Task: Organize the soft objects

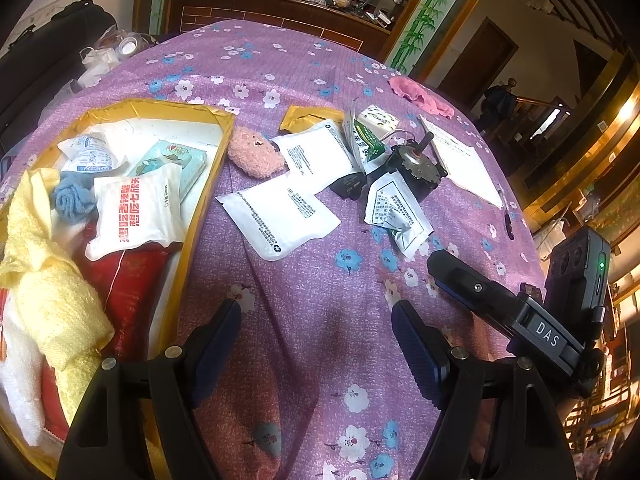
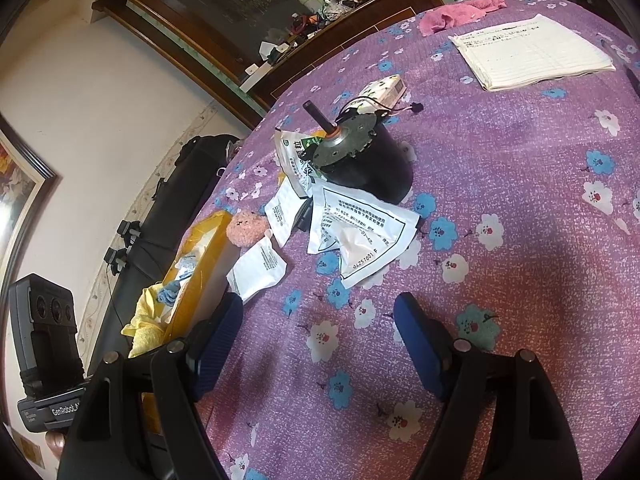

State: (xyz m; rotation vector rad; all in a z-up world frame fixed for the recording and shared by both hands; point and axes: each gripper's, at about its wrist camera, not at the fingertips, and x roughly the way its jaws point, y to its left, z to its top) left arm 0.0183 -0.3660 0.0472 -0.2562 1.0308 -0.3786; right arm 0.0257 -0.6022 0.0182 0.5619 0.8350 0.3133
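Both grippers hung over the purple flowered cloth [image 1: 304, 292] with nothing in them. The left gripper [image 1: 316, 344] had its jaws spread wide, and so did the right gripper [image 2: 318, 340]. A gold box [image 1: 224, 136] lay on the left side with a yellow towel [image 1: 52, 300], a blue fuzzy ball [image 1: 72, 200] and some packets inside. A pink fuzzy ball [image 1: 256, 152] sat on the cloth just beside the box, near white packets [image 1: 280, 216] and a black motor [image 2: 360, 160].
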